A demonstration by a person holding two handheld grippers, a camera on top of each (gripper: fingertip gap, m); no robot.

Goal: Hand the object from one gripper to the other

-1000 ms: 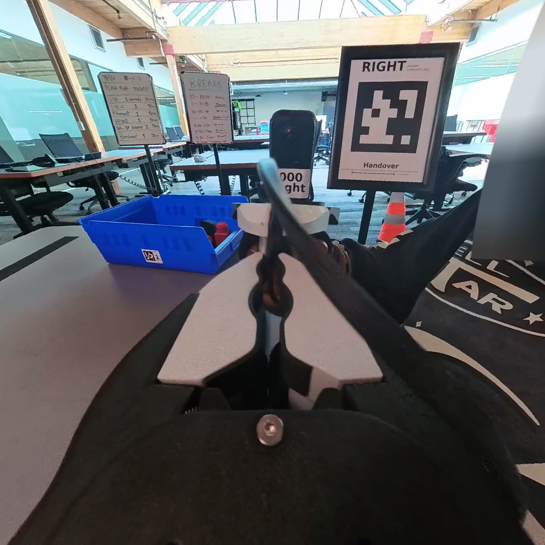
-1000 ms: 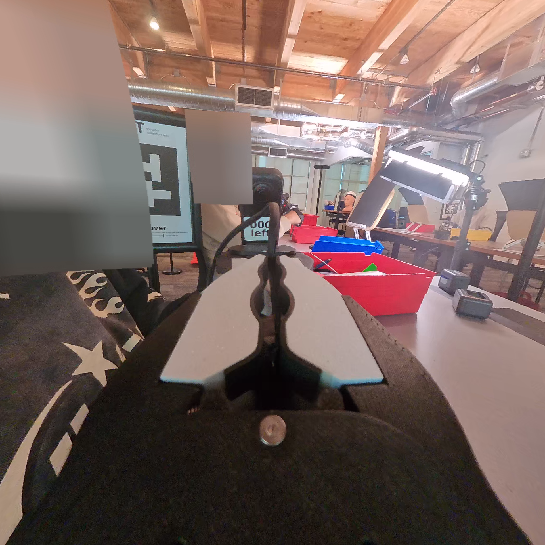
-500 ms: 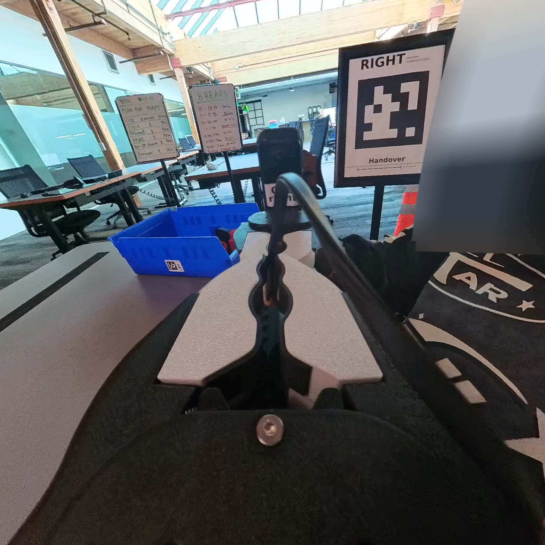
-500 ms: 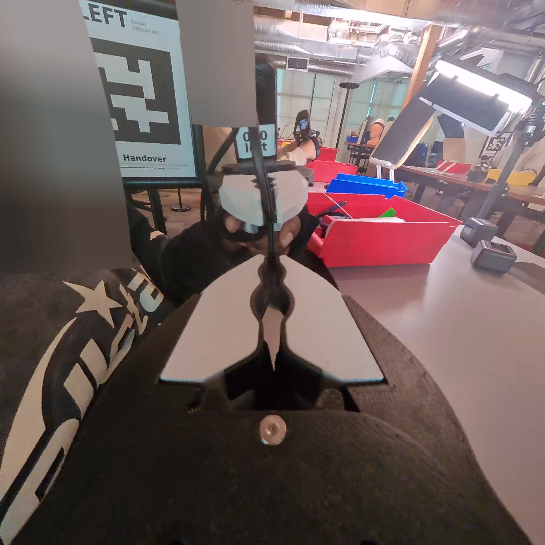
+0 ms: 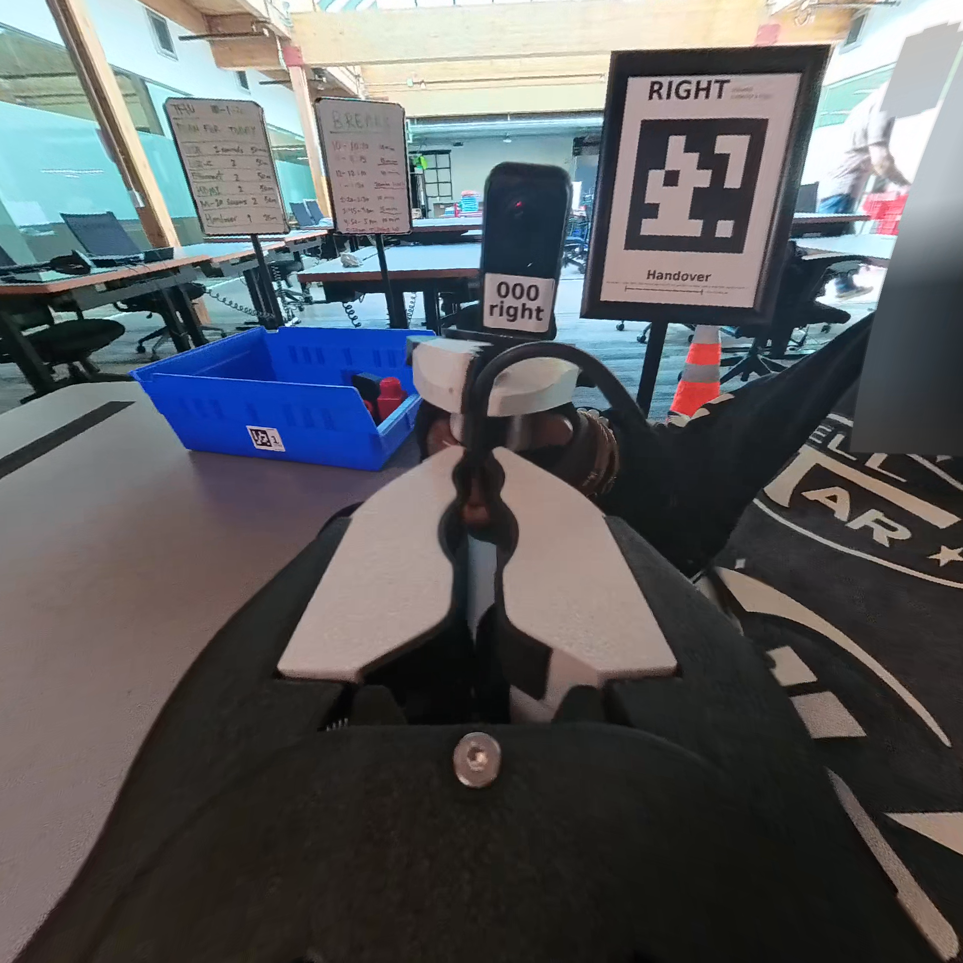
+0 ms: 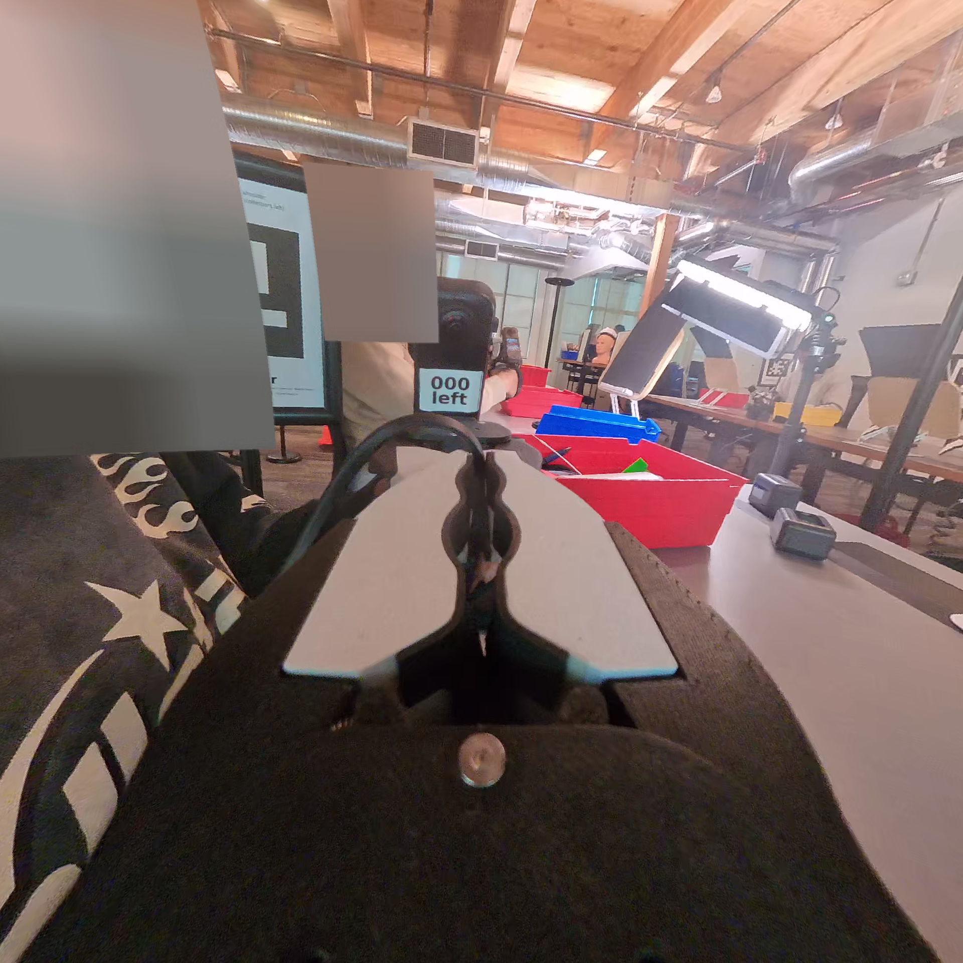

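left gripper (image 5: 477,458) at the centre of the left wrist view, pale grey fingers (image 5: 385,563) pressed together on a thin black flexible cable (image 5: 471,417). cable pinched at the fingertips, rising from there and arching over to the right, down toward the black patterned garment (image 5: 834,573) at the right edge. something pale blue showing low in the gap between the fingers; what it is cannot be told.

right gripper (image 5: 492,385) just beyond the left one, facing it at upper centre of the left wrist view, white fingers close together at the loop of the cable; camera block with a white label on top of it. hand (image 5: 547,437) under it.

in the right wrist view, right gripper (image 6: 482,464) at centre, grey fingers (image 6: 568,568) closed on the same black cable (image 6: 365,469), which loops up and over to the left and drops behind the left finger. both grippers clamped on the cable at once, held above the near edge of the counter.

grey counter (image 5: 130,547) at lower left of the left wrist view, blue plastic bin (image 5: 271,396) on it at middle left, small red items inside. framed black-and-white marker sign (image 5: 698,182) at upper right, orange traffic cone (image 5: 698,375) below it. two whiteboards (image 5: 229,167) on stands at upper left.

in the right wrist view, red plastic bin (image 6: 651,495) on the counter (image 6: 834,677) right of centre, two small dark boxes (image 6: 802,531) beside it at right.
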